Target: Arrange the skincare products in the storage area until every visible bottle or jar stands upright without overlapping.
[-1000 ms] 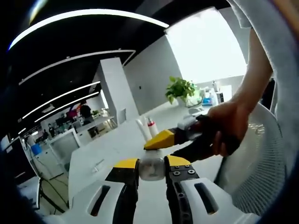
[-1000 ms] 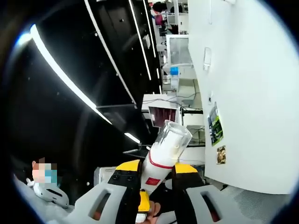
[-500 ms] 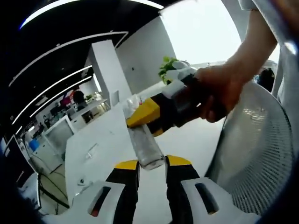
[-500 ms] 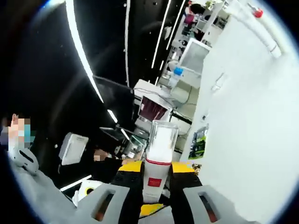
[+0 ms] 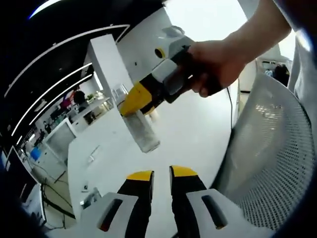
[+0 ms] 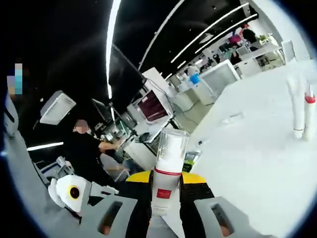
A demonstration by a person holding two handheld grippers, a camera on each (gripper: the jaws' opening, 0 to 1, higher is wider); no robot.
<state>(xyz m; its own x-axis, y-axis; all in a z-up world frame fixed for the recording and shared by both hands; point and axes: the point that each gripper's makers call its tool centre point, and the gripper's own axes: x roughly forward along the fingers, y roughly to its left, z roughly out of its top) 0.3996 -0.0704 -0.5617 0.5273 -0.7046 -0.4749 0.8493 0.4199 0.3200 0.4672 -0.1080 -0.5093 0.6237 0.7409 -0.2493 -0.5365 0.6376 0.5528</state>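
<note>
A white bottle [image 6: 165, 174] with a red band and a clear cap stands upright between the jaws of my right gripper [image 6: 166, 182], which is shut on its lower body. In the left gripper view the same bottle [image 5: 139, 129] hangs tilted in the air under the right gripper's yellow jaw [image 5: 132, 98], held by a hand [image 5: 218, 62]. My left gripper [image 5: 161, 174] sits below the bottle, apart from it, its yellow-tipped jaws slightly open with nothing between them. Two slim tubes [image 6: 301, 106] stand upright on the white table [image 6: 257, 148] at the right.
A white mesh chair back [image 5: 267, 148] fills the right side of the left gripper view. The white table [image 5: 193, 129] stretches ahead. Desks, monitors and a seated person [image 6: 86, 146] are in the background. A small flat item [image 6: 232, 118] lies on the table.
The bottle has left my left gripper's jaws; the right gripper has lifted it up and away. The right gripper view has swung toward the table and the two tubes.
</note>
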